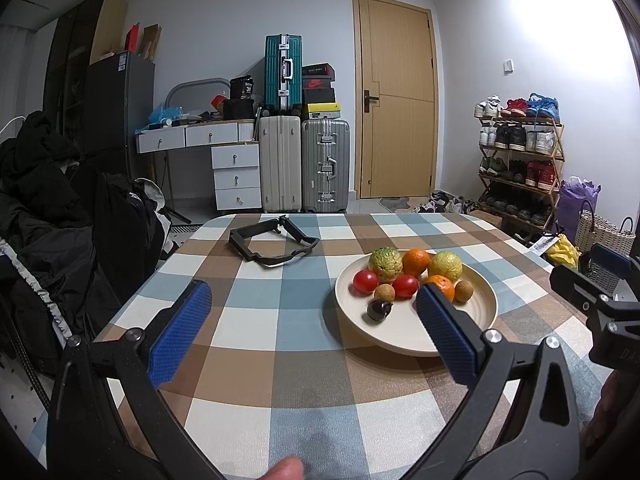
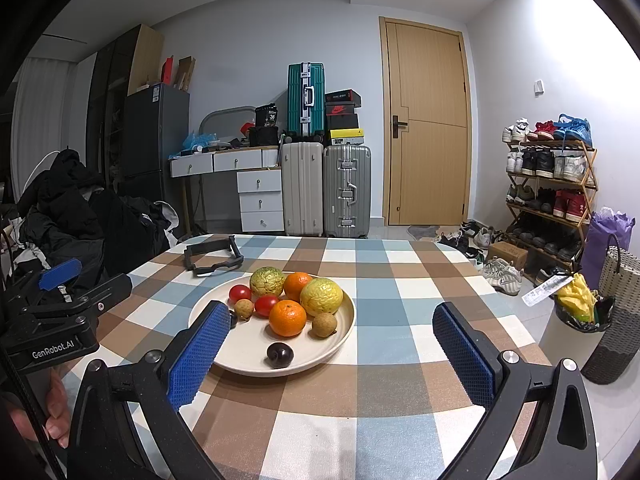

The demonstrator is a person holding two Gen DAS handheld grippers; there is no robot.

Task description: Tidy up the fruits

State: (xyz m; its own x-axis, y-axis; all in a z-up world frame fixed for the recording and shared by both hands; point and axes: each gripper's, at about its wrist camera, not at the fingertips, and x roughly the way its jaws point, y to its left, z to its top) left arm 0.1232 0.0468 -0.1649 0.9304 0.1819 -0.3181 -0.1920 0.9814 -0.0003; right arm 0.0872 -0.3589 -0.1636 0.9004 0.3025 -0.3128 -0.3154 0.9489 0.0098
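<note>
A cream plate (image 1: 476,316) (image 2: 344,332) on the checked tablecloth holds several fruits: two bumpy yellow-green citrus (image 1: 385,264) (image 2: 321,297), two oranges (image 1: 416,261) (image 2: 287,317), two red tomatoes (image 1: 365,281) (image 2: 240,293), two tan longans (image 1: 464,291) (image 2: 324,325) and a dark plum (image 1: 379,309) (image 2: 280,354). My left gripper (image 1: 314,312) is open, its right finger in front of the plate's near side. My right gripper (image 2: 334,332) is open and empty, low over the table with the plate's near edge between its fingers.
A black frame-like holder (image 1: 272,240) (image 2: 212,256) lies at the table's far left. Dark coats hang off the left edge. Suitcases, drawers, a door and a shoe rack stand behind. A bin and a woven basket (image 2: 616,312) sit on the floor at right.
</note>
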